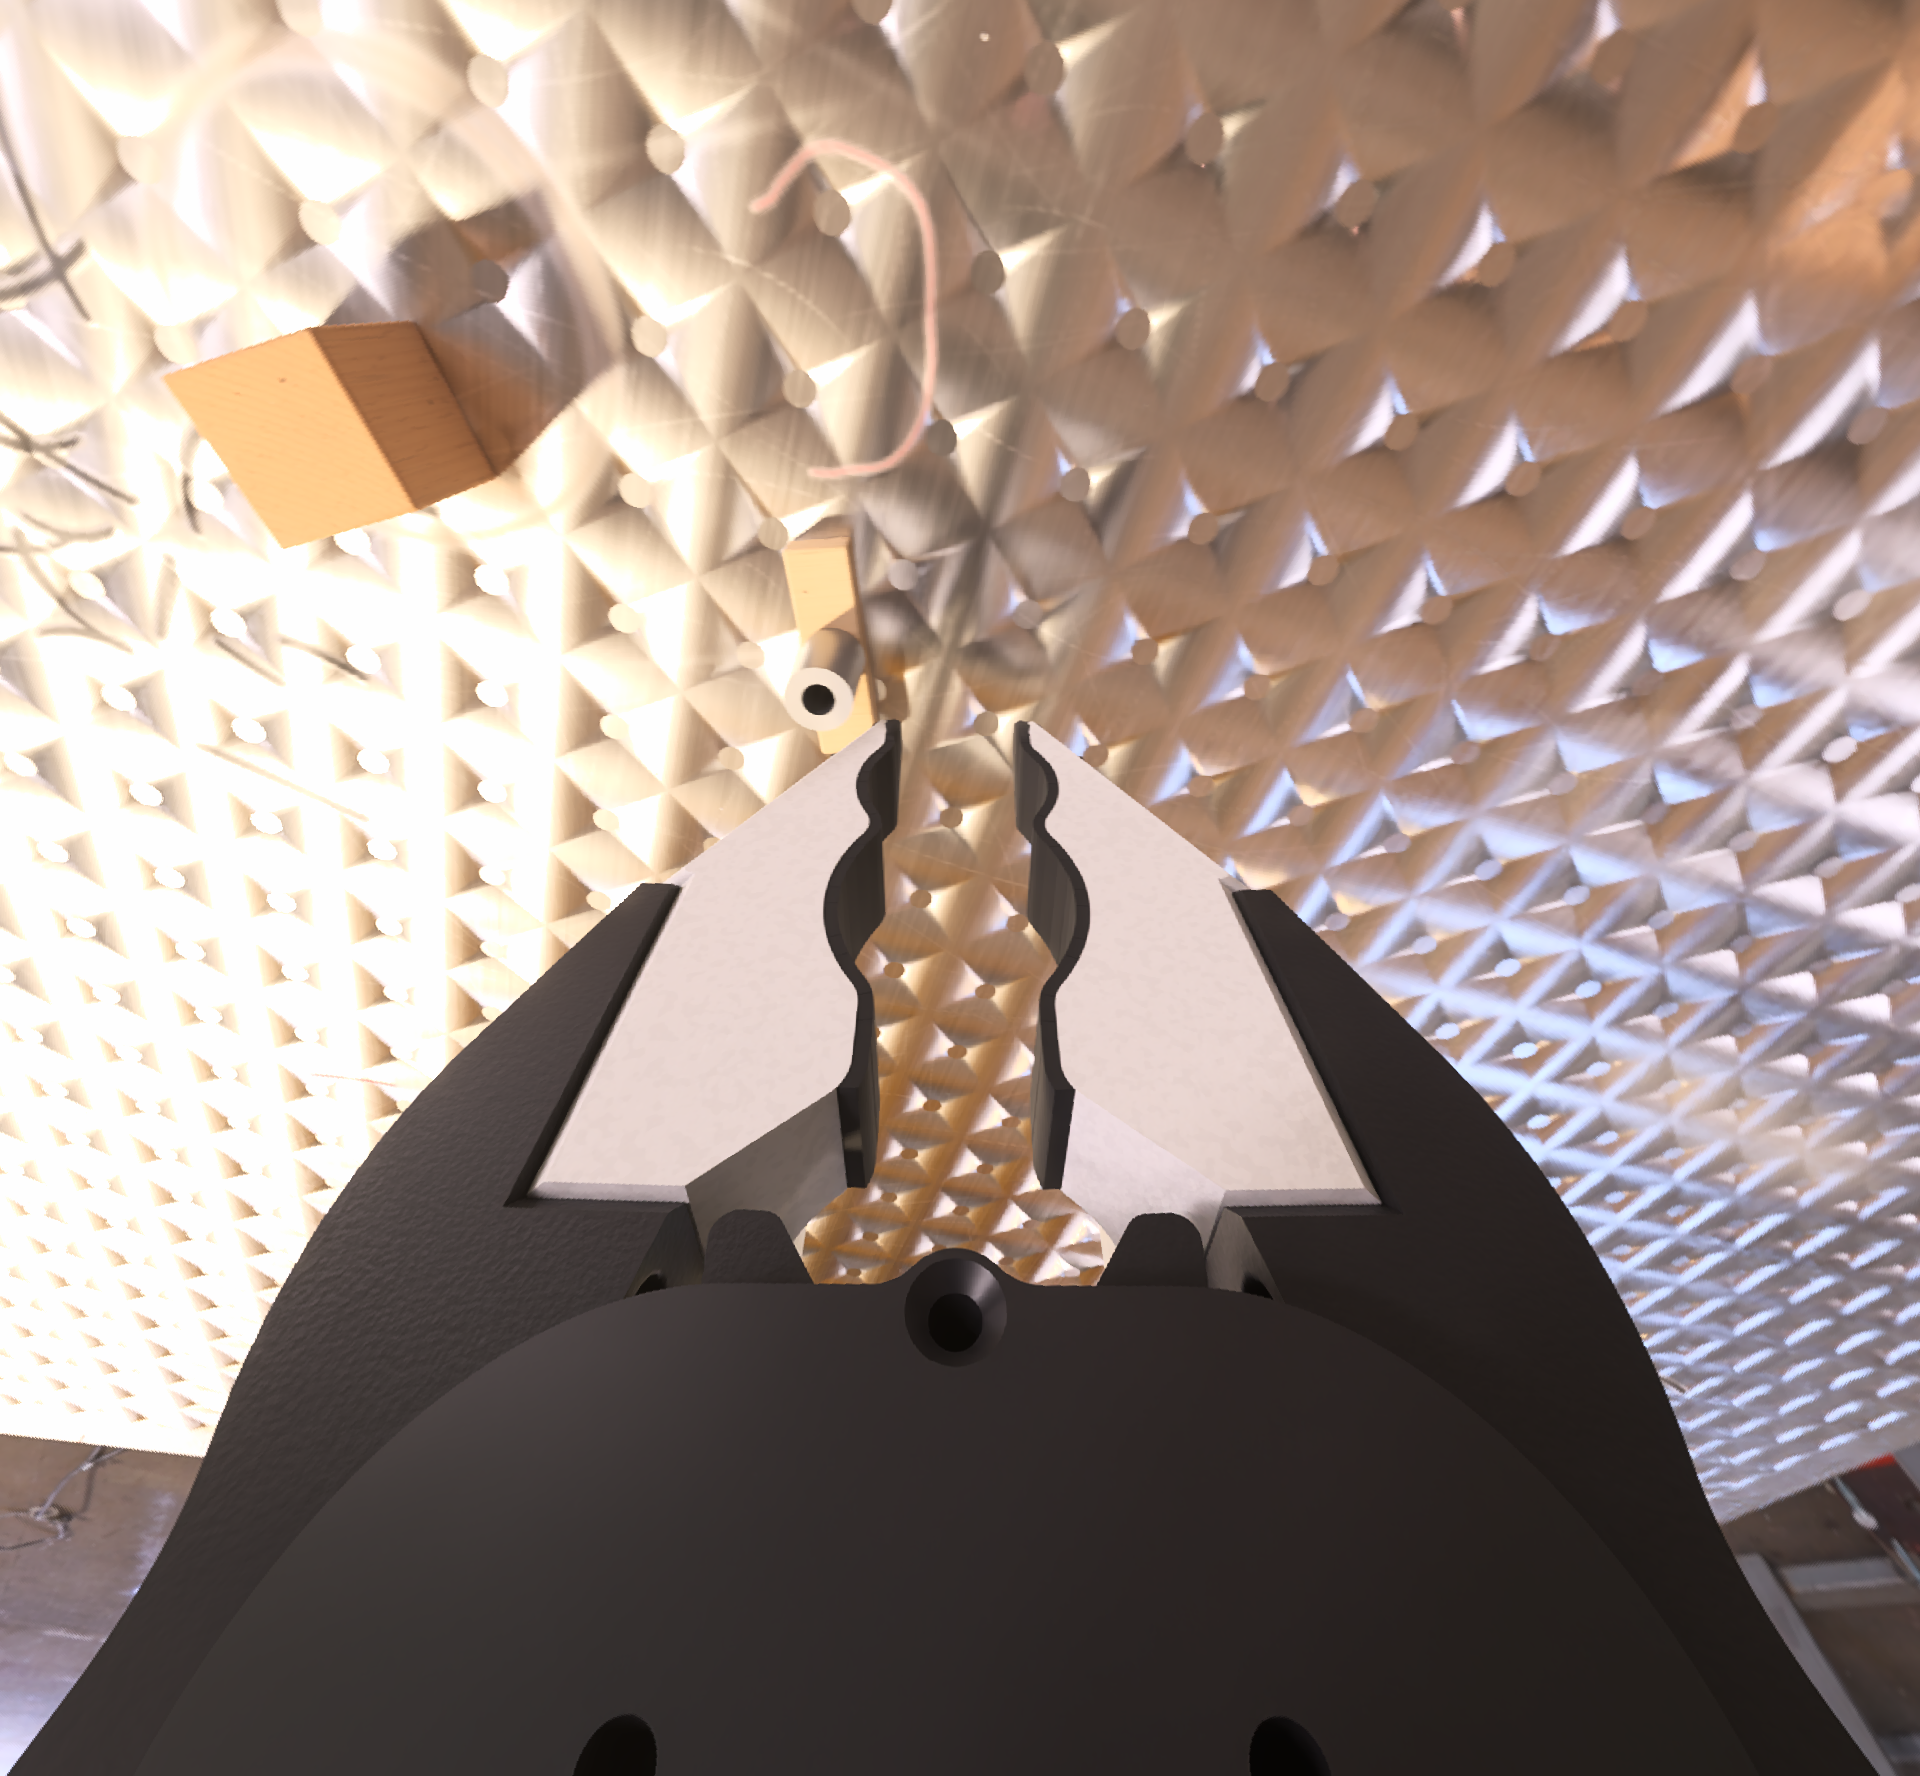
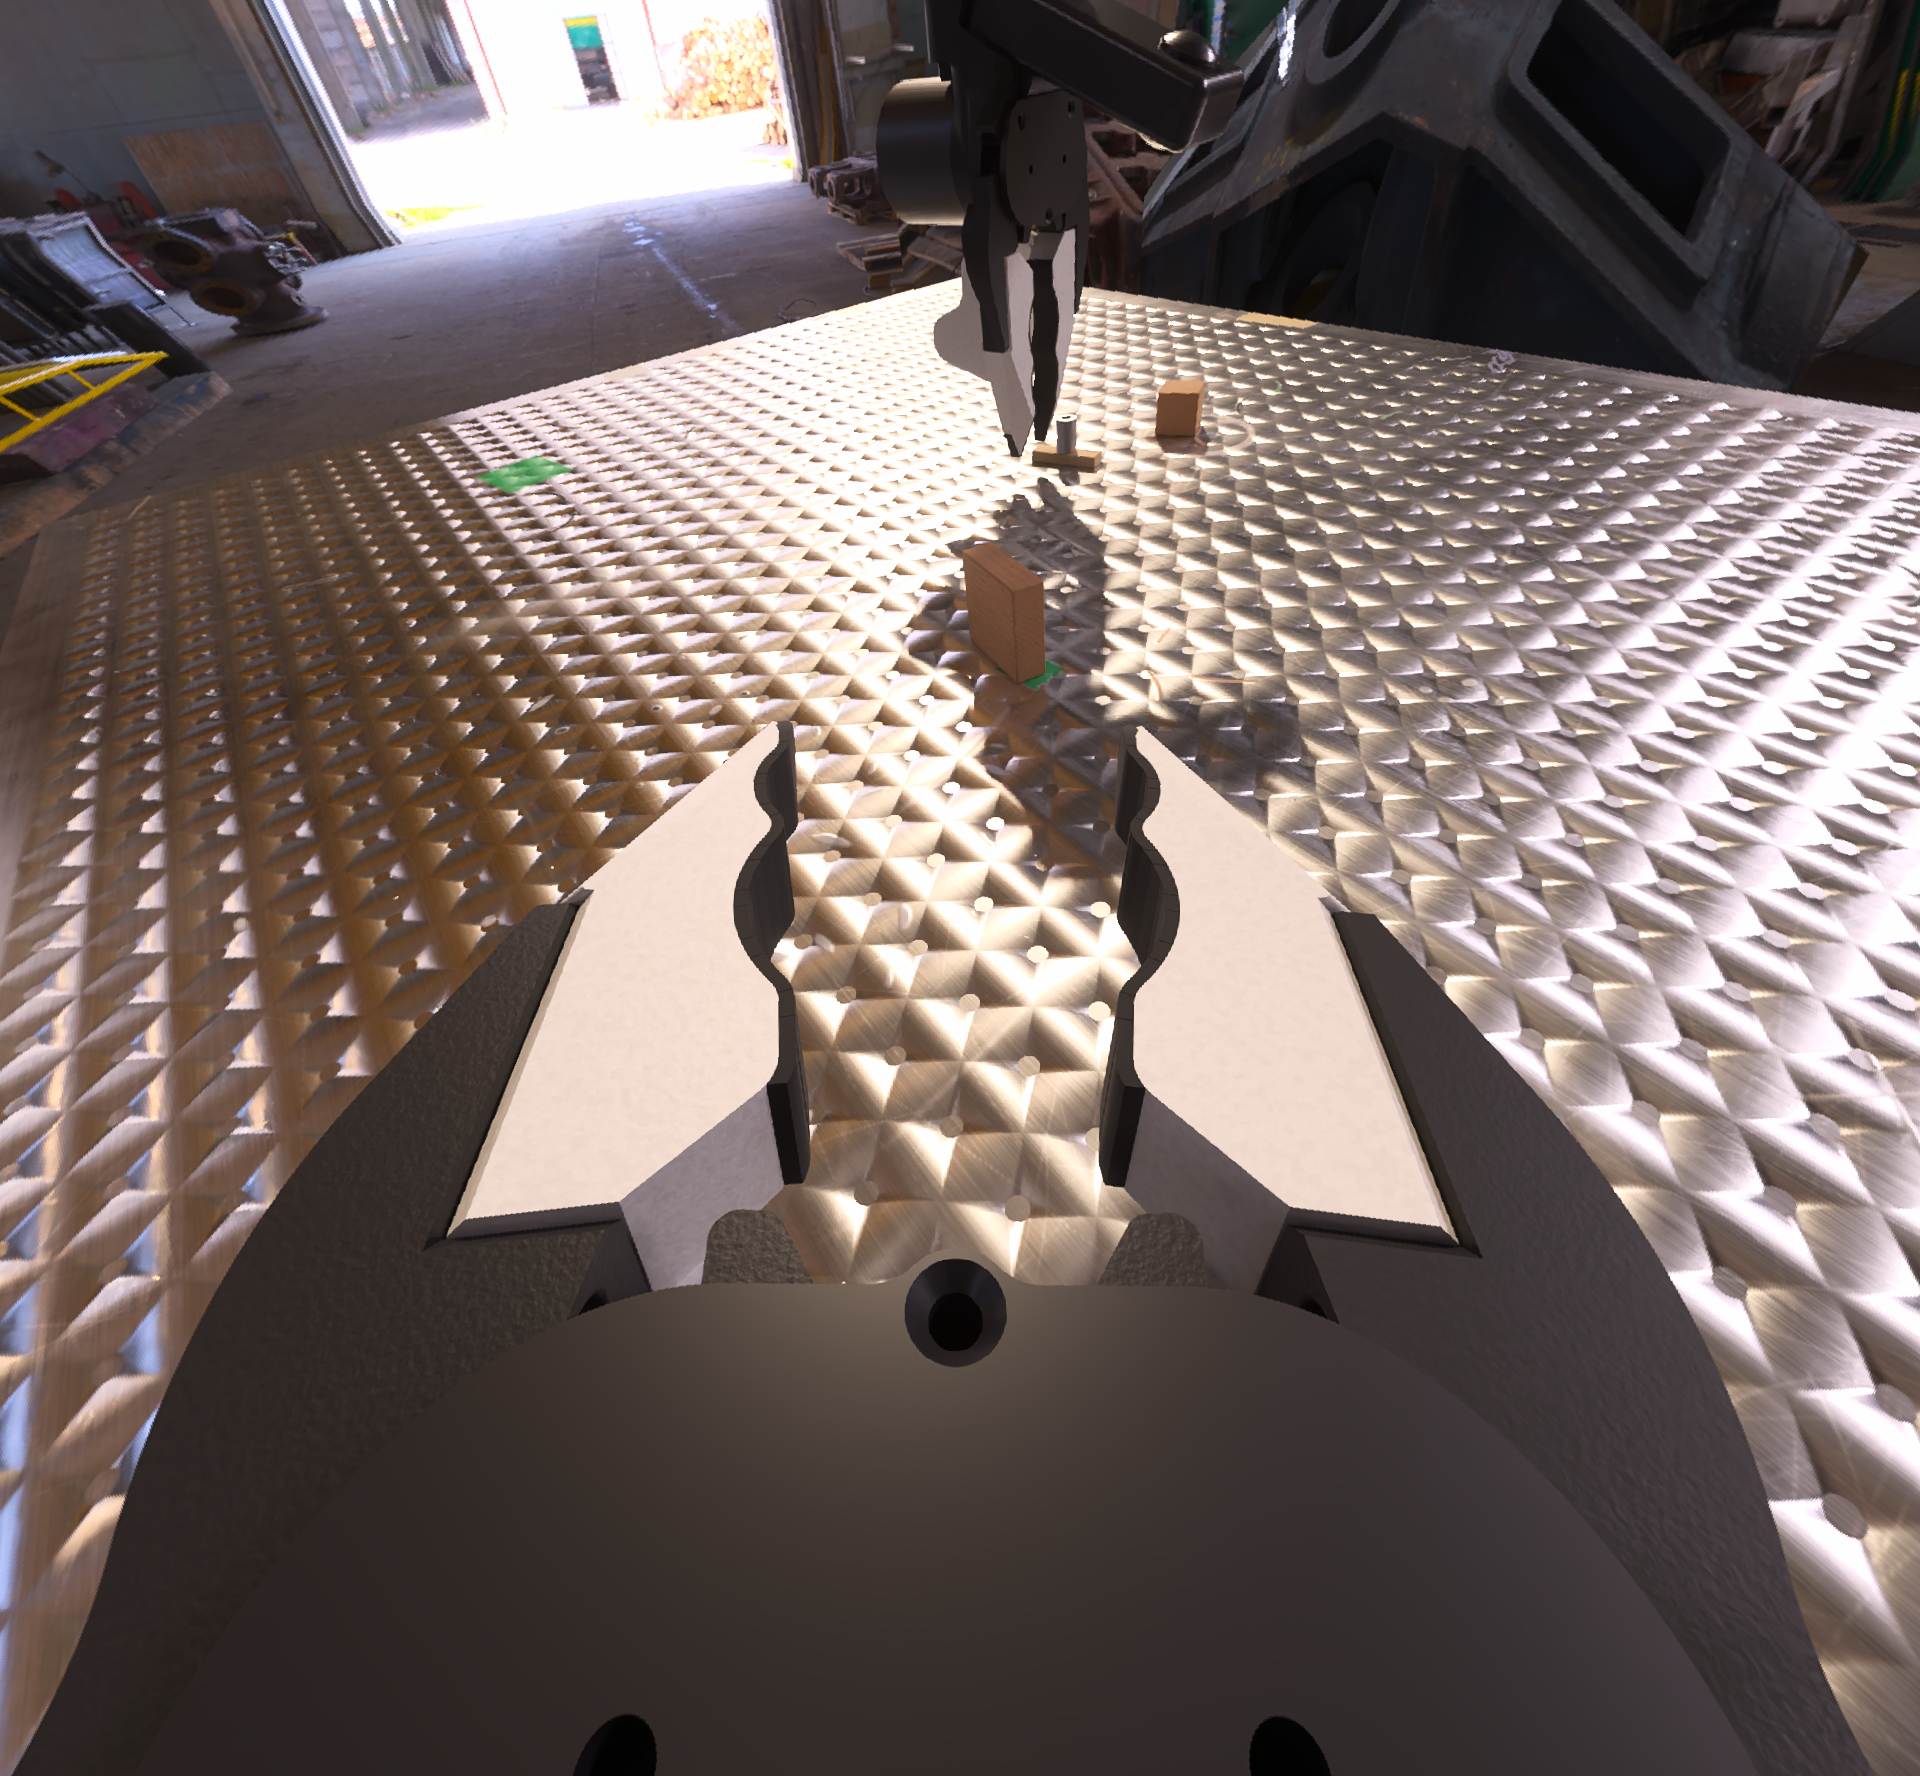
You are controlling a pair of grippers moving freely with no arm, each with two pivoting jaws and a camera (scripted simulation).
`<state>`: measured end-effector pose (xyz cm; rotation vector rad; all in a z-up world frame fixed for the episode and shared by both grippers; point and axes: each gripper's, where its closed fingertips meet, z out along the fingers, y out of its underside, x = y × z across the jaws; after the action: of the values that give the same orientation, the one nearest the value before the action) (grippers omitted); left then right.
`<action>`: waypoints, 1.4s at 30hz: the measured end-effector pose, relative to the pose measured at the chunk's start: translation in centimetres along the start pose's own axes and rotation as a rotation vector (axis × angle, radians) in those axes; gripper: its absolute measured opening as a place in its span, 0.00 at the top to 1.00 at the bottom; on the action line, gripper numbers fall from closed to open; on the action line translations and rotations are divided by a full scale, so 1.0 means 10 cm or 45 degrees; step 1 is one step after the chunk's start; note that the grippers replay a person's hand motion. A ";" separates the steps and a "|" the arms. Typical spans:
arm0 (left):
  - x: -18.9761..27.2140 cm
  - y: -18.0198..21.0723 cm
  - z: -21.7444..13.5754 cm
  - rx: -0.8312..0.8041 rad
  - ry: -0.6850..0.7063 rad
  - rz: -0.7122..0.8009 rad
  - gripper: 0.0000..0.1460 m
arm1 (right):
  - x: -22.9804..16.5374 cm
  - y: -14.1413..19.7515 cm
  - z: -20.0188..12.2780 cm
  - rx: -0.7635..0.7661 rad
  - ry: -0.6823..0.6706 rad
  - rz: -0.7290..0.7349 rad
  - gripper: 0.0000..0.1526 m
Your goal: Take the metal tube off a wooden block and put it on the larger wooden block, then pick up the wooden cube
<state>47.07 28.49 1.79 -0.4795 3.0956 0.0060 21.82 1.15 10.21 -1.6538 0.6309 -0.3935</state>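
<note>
My left gripper's (image 1: 954, 724) white, wavy-edged fingers stand slightly parted with nothing between them, tips hanging just beside the short silvery metal tube (image 1: 828, 690). I judge the narrow gap suits so slim a part, and that I am lined up to come down and close on it. The tube stands upright on the small flat pale wooden block (image 1: 821, 588), its hollow bore facing my camera; smooth and round, it will likely slip unless the scalloped black pads seat around its wall.

My right gripper (image 2: 956, 750) is spread wide and empty, held low over the table and well apart from the work, probably kept clear for the cube. Ahead of it the larger reddish-brown wooden block (image 2: 1004, 609) stands on edge on a scrap of green tape (image 2: 1042, 674). Its narrow top makes a small landing place for the tube.

The light wooden cube (image 2: 1180, 407) sits near the tube's block, apart from it. Everything rests on the brushed metal table (image 2: 1455, 791), diamond-patterned, hole-dotted and glaring. A thin pink cord (image 1: 914, 313) lies curled beyond the tube.
</note>
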 end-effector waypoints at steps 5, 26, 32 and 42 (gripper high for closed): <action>0.19 -0.15 -0.33 0.139 -0.004 0.071 1.00 | -0.01 0.00 0.00 0.000 -0.002 -0.013 0.59; -0.17 -0.13 -0.17 0.082 -0.105 -0.080 0.78 | -0.03 -0.02 -0.01 0.010 0.001 -0.039 0.59; -0.24 -0.05 0.00 0.045 -0.061 -0.120 0.90 | -0.03 -0.02 -0.01 0.010 0.003 -0.039 0.60; 0.91 -0.53 -0.76 0.344 0.090 0.283 0.92 | -0.04 0.00 0.00 -0.004 -0.008 -0.037 0.60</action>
<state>39.93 20.66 9.26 -0.1289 3.1294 -0.4295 21.53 1.39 10.28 -1.6682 0.6038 -0.4083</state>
